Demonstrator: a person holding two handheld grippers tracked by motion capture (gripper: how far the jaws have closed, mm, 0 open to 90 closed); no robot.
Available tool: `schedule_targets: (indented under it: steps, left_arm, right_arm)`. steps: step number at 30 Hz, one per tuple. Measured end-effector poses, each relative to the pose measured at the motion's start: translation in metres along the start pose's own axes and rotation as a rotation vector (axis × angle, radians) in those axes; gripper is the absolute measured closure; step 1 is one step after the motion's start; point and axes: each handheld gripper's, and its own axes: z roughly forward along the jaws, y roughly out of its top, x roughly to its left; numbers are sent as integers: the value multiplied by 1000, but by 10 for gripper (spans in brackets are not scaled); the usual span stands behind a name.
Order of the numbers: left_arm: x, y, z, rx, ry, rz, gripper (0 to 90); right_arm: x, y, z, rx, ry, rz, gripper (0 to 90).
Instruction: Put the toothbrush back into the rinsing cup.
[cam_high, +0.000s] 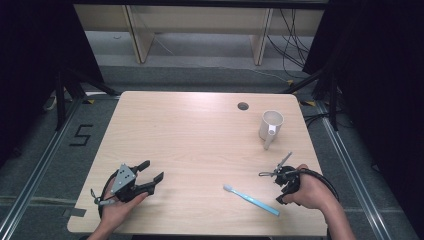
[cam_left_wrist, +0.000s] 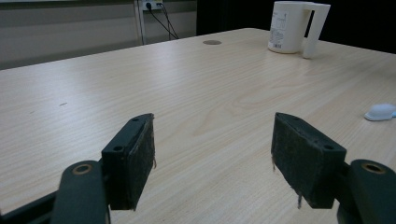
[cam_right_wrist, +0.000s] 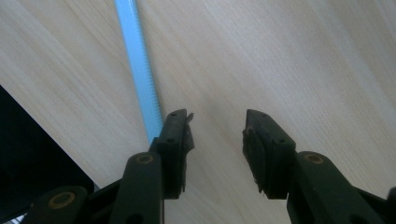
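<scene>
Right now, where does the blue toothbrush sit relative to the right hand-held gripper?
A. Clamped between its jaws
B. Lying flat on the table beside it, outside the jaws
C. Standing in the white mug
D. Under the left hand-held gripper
B: the toothbrush lies flat on the table, and in the right gripper view its blue handle runs alongside one jaw of the right hand-held gripper, whose jaws stand apart with nothing between them.

High view fixed overhead, facing forward-down on whole counter (cam_high: 200, 145), left gripper view low, looking across counter beyond its claw, right gripper view close, tilted down, all sharing counter surface
</scene>
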Motion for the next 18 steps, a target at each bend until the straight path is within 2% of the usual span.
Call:
schedule_targets:
  steps: [2,5,7,8,9,10,14,15,17,18]
  left_arm:
    - [0,0,0,0,1,0,300]
    - [-1,1,-1,21,12,0,300]
    - [-1,1,-1,19,8,8,300]
    - [-1,1,0,19,8,13,300]
    - [-1,1,-1,18,6,10,300]
    - [-1,1,-1,19,6,13,300]
    - [-1,1,-1,17,7,9,300]
    - [-1,1,-1,17,8,11,300]
    - [-1,1,-1,18,6,14,300]
    - [-1,1,-1,18,6,14,300]
  right_arm:
    - [-2,0,1,-7,-14,-51,609]
    - [1,1,0,11,-4,-34,611]
    - [3,3,3,12,0,-56,617]
    - [2,5,3,14,5,-85,619]
    - [4,5,4,13,11,-75,620]
    - [4,7,5,16,14,-97,622]
    - [9,13,6,37,11,-88,626]
    - [11,15,6,46,9,-70,627]
    - [8,17,7,24,16,-122,630]
    - [8,17,7,24,16,-122,630]
